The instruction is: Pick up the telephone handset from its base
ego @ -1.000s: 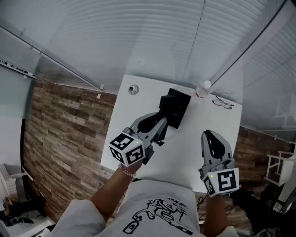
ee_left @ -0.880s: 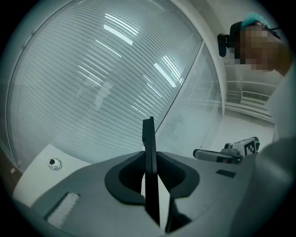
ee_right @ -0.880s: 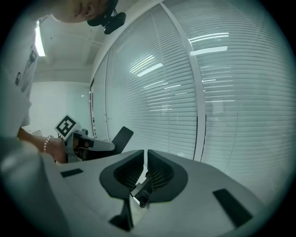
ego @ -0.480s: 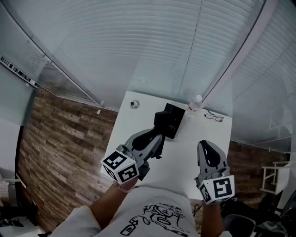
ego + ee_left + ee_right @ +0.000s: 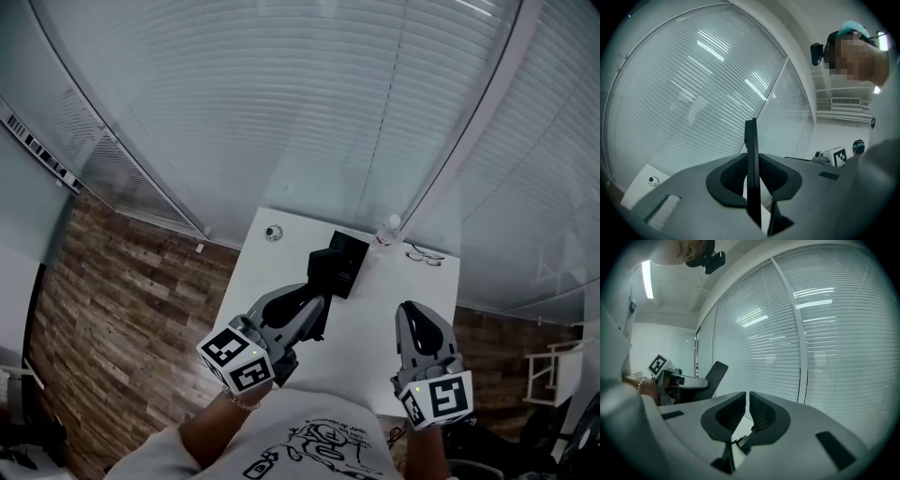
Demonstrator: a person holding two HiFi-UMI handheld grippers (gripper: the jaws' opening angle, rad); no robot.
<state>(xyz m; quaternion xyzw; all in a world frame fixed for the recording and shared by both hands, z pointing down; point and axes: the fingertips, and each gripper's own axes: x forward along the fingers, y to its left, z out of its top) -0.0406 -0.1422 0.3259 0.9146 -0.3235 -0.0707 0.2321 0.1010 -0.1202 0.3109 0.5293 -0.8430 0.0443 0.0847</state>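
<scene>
White table [image 5: 272, 281] lies below me, with the black base [image 5: 349, 261] toward its far side. My left gripper [image 5: 312, 309] is clamped on the handset [image 5: 751, 178], thin edge between the pads, and it looks lifted off the base. With so slim a bite, any twist could let it pivot and drop. My right gripper [image 5: 747, 411] is nearly closed on nothing, so there's no backup.

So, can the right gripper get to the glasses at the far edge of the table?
Probably yes. The right gripper is empty, jaws together, and only bare table shows between it and the glasses; the bottle stands off to their left.
</scene>
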